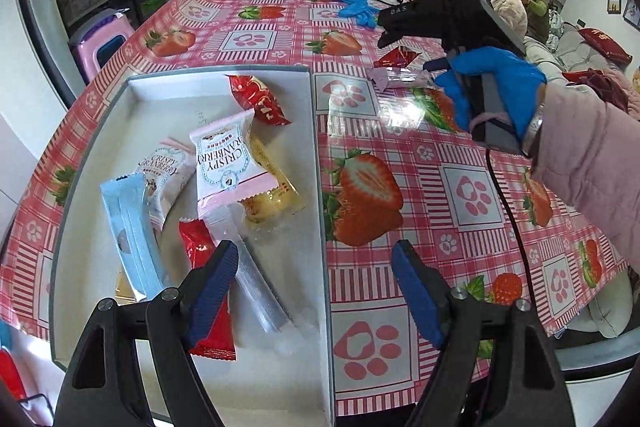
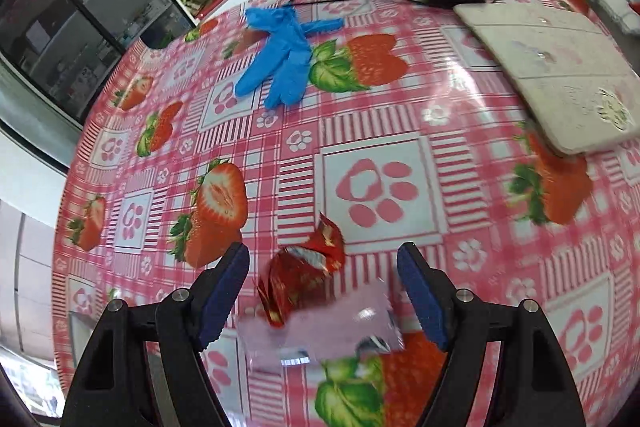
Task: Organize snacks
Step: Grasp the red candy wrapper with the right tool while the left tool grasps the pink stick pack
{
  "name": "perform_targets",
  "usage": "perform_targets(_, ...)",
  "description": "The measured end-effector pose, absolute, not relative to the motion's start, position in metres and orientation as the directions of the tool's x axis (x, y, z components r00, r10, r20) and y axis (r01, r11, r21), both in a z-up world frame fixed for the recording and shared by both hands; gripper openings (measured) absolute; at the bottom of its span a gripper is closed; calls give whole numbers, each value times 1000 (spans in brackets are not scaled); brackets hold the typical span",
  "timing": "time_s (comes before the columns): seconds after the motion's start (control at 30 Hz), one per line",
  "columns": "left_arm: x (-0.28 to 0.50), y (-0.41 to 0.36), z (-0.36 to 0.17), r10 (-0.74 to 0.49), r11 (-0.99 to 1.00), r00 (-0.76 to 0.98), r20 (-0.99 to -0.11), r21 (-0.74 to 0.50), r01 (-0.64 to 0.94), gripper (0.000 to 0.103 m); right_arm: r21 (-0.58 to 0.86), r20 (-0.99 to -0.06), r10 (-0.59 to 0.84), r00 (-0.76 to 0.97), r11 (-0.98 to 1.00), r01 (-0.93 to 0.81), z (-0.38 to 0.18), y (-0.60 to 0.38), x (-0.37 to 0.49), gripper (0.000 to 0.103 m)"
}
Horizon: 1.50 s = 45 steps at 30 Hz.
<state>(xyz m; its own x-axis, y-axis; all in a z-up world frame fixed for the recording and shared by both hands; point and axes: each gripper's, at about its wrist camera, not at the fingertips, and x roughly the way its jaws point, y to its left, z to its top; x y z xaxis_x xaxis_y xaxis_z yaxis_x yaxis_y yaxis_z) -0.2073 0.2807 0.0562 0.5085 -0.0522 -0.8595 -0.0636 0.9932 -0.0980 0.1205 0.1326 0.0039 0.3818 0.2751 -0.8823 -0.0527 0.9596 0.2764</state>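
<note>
Wrappers [image 2: 316,291] blurred, right tool [image 2: 323,293] agape

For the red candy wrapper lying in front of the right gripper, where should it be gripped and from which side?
Grip the puffy middle of the red candy wrapper, coming down from above. It lies on the tablecloth, partly over a pale pink packet, and its twisted end looks thin. The open right gripper already straddles it, so closing across the body seems best.

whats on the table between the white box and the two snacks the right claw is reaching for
Only bare strawberry tablecloth, as the left wrist view shows. The red packet and pale pink packet lie beyond it, away from the white box.
</note>
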Motion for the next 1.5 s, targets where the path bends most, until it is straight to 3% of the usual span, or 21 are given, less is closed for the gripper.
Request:
perform_targets(0.07,-206,281,52,-55,992,497,-866,-104,-71,82,240,-879,250,405,968,-76,4,140,122,76)
perform_targets(0.1,-206,280,51,-60,991,491,-869,-110,-74,82,205,-884,228,408,974,-99,5,145,121,64)
perform_targets(0.13,-206,280,50,-65,990,487,-871,-116,-76,82,169,-887,213,409,975,-142,4,152,119,41)
perform_targets(0.2,-207,277,50,-72,989,485,-872,-124,-76,82,146,-889,218,403,968,-202,4,158,110,36)
perform_targets(0.47,-215,246,58,-102,991,487,-867,-132,-28,82,184,-900,280,333,939,-291,6,112,33,35)
perform_targets(0.63,-207,222,68,-122,989,488,-864,-144,-9,82,246,-880,317,353,941,-232,21,56,-8,35)
perform_targets(0.83,-161,206,54,-201,951,437,-877,-281,-127,83,219,-874,263,409,964,-150,34,-12,-39,35)
perform_targets(0.93,-132,201,38,-219,913,405,-888,-332,-236,83,232,-883,266,386,964,-133,22,-37,-56,36)
perform_targets(1.0,-116,200,28,-223,880,391,-893,-357,-312,83,260,-881,283,379,959,-110,12,-51,-66,77)
perform_targets(1.03,-110,199,25,-220,867,388,-895,-361,-342,83,268,-865,290,409,957,-112,13,-55,-71,83)
perform_targets(1.33,-79,180,15,-9,866,367,-930,-191,-463,83,297,-832,334,443,943,-153,21,-54,-66,84)
perform_targets(1.5,-74,156,6,123,919,351,-928,-28,-393,92,330,-817,365,447,931,-156,25,-45,-58,84)
